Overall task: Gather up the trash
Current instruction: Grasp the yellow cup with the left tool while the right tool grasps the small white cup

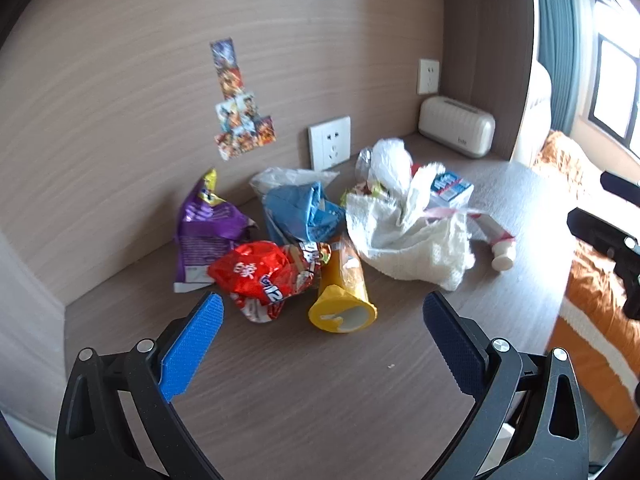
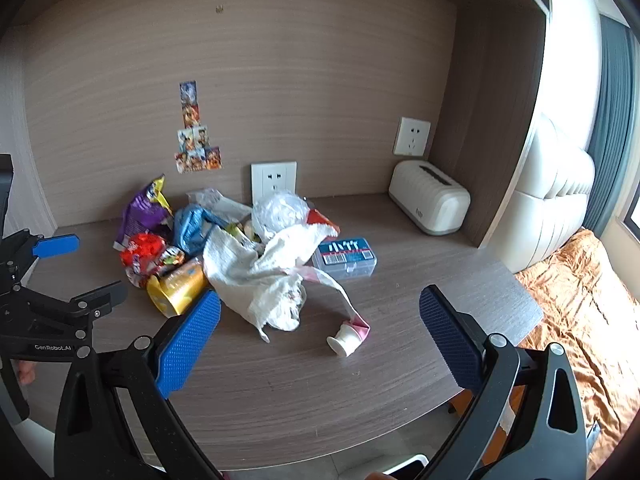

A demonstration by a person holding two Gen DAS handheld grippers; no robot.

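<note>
**Two empty grippers, one heap of rubbish still on the desk**

Two things lie nearest the tools: the red snack wrapper (image 1: 266,276) and the yellow tube-shaped pack (image 1: 343,296) on its side, both at the front of the pile. Behind them sit a purple chip bag (image 1: 208,228) leaning by the back panel, a crumpled blue bag (image 1: 304,212), and a white paper towel (image 1: 408,240) draped over thin plastic bags. A squeezed tube with a white cap (image 2: 348,334) lies alone in front of the towel, and a small clear plastic box with a blue label (image 2: 345,258) rests just beside the towel's far edge; what it holds cannot be made out.

The left gripper (image 1: 320,312) hangs over the wooden desk (image 1: 320,400) with its jaws spread wide, holding nothing. The right gripper (image 2: 320,308) is likewise wide and empty, near the tube.

No bin or bag for the trash is in view. A sensible start would be one loose, firm item: the yellow pack for the left tool, gripped across its body, since foil wrappers may slip or drag neighbours along.

A cream tissue box (image 2: 430,200) stands in the corner, well apart.
</note>
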